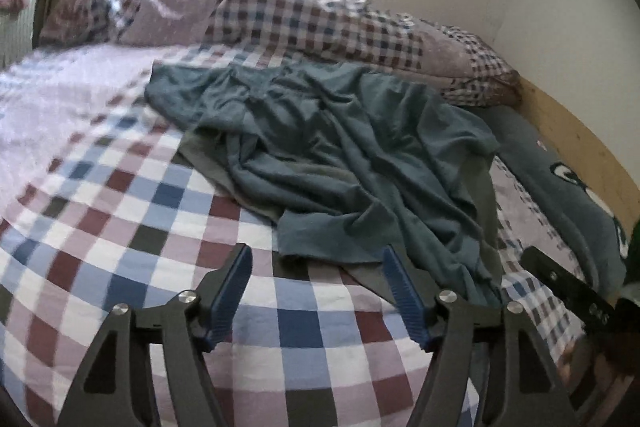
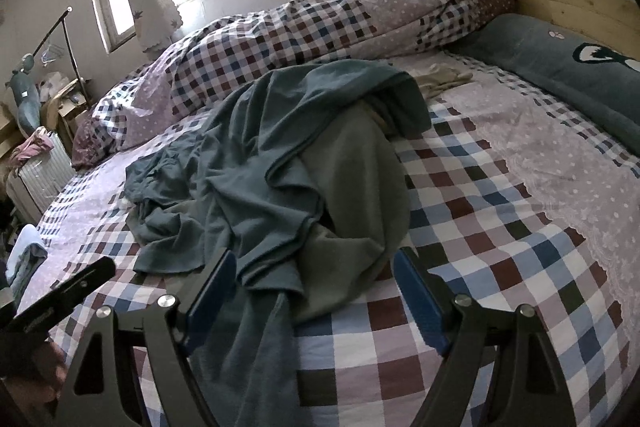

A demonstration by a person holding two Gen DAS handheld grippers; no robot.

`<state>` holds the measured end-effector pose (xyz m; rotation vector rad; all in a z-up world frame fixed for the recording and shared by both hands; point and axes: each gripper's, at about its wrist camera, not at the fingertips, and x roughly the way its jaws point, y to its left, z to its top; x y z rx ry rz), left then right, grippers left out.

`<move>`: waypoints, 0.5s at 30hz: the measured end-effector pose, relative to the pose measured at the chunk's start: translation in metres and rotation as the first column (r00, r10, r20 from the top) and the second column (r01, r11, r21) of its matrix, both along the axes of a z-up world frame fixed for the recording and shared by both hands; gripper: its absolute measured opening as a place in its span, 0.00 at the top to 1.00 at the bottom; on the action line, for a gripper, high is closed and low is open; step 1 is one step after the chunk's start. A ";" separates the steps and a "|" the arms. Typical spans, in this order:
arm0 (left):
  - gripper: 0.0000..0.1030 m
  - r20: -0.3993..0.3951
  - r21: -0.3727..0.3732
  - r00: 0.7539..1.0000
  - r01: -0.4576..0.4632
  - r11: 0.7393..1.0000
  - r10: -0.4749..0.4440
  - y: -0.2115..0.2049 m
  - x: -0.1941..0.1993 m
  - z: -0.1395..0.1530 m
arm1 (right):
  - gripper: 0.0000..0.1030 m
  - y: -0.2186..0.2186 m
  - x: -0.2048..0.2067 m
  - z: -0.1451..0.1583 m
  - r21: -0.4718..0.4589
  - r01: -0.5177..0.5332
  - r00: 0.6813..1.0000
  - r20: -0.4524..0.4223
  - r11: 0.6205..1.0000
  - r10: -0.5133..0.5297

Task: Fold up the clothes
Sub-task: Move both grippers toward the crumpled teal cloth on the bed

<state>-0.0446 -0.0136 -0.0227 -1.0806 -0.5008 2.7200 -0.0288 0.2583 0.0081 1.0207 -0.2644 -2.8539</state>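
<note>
A crumpled teal cotton garment (image 1: 340,147) lies on the checked bedsheet (image 1: 140,211). The left tool (image 1: 316,259) gapes empty just before its hem; the right tool (image 2: 312,263) straddles its fabric, unclamped.

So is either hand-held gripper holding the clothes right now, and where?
No. The left hand-held gripper is empty; teal garment trails between the right hand-held gripper's open jaws, unpinched.

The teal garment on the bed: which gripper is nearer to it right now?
Right. The right gripper has the teal garment draped between its open jaws. The left gripper sits just short of the garment's near hem, jaws open over checked bedsheet.
</note>
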 end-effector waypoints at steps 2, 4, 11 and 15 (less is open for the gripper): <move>0.28 0.013 0.024 1.000 0.002 1.000 -0.002 -0.001 -0.005 -0.003 | 0.18 0.002 0.000 0.000 -0.004 0.003 1.000 0.000 1.000 -0.003; 0.28 0.023 0.047 1.000 0.006 0.999 -0.007 -0.001 -0.009 -0.006 | 0.18 0.004 0.001 0.000 -0.007 0.006 1.000 0.001 1.000 -0.006; 0.28 0.095 0.049 0.995 -0.006 0.999 0.001 0.003 -0.028 -0.016 | 0.18 0.016 0.003 0.001 -0.019 0.019 1.000 0.002 1.000 -0.019; 0.28 0.113 0.042 0.994 -0.018 0.999 0.013 0.004 -0.037 -0.020 | 0.18 0.022 0.002 0.000 -0.019 0.022 1.000 0.009 1.000 -0.022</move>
